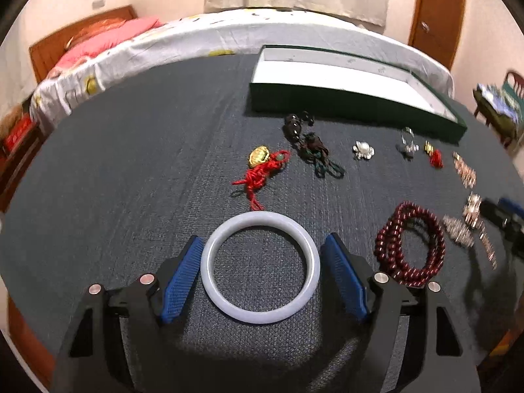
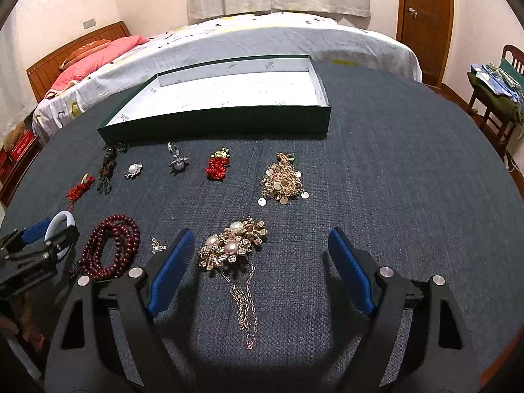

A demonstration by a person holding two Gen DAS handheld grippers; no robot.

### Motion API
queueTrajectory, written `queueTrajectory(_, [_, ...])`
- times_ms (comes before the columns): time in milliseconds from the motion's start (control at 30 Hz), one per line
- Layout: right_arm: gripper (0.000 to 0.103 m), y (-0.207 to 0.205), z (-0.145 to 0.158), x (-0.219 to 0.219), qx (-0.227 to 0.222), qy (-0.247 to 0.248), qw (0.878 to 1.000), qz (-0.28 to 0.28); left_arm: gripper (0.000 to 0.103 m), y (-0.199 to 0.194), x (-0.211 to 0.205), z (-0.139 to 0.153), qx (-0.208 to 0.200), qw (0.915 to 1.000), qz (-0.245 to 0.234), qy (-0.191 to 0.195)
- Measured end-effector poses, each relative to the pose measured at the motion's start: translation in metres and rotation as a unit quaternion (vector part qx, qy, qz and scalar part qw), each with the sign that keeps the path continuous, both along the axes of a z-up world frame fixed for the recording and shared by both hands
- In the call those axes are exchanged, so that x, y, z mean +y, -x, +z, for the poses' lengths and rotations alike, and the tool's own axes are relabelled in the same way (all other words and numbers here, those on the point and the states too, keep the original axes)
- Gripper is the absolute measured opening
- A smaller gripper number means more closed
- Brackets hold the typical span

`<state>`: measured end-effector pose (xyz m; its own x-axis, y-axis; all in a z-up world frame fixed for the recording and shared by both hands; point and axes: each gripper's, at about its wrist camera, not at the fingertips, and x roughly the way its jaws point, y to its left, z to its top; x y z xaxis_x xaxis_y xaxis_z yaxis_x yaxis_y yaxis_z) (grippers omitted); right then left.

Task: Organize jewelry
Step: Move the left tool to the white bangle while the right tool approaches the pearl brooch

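Note:
A pale jade bangle [image 1: 260,267] lies on the dark table cloth between the open blue pads of my left gripper [image 1: 263,255]; the pads stand just beside its rim, not clamped on it. The bangle also shows in the right wrist view [image 2: 60,226]. My right gripper [image 2: 258,252] is open over a gold pearl-flower necklace [image 2: 234,245] with its chain trailing toward me. A green tray with a white inside [image 2: 229,93] stands at the back, also in the left wrist view [image 1: 353,75].
Dark red bead strand [image 1: 411,245], red knot charm with gold piece [image 1: 262,170], dark beaded cord [image 1: 309,144], pearl brooches [image 2: 178,163], small red charm [image 2: 217,165] and gold coin chain [image 2: 283,180] lie on the cloth. A bed stands behind, a chair [image 2: 494,85] at right.

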<state>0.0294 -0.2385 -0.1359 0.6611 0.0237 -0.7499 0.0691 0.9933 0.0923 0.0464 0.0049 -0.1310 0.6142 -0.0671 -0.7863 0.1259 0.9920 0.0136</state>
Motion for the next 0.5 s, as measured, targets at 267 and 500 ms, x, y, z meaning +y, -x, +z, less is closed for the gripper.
queueTrajectory(267, [0.067, -0.0061, -0.0074, 0.0028, 0.012, -0.001, 1.0, 0.009, 0.069, -0.0008, 0.0037, 0.0002, -0.005, 1.0, 0.001, 0.007])
queueTrajectory(500, [0.059, -0.0056, -0.0094, 0.008, 0.008, 0.003, 1.0, 0.024, 0.068, -0.0005, 0.004, 0.0002, -0.005, 1.0, -0.001, 0.007])
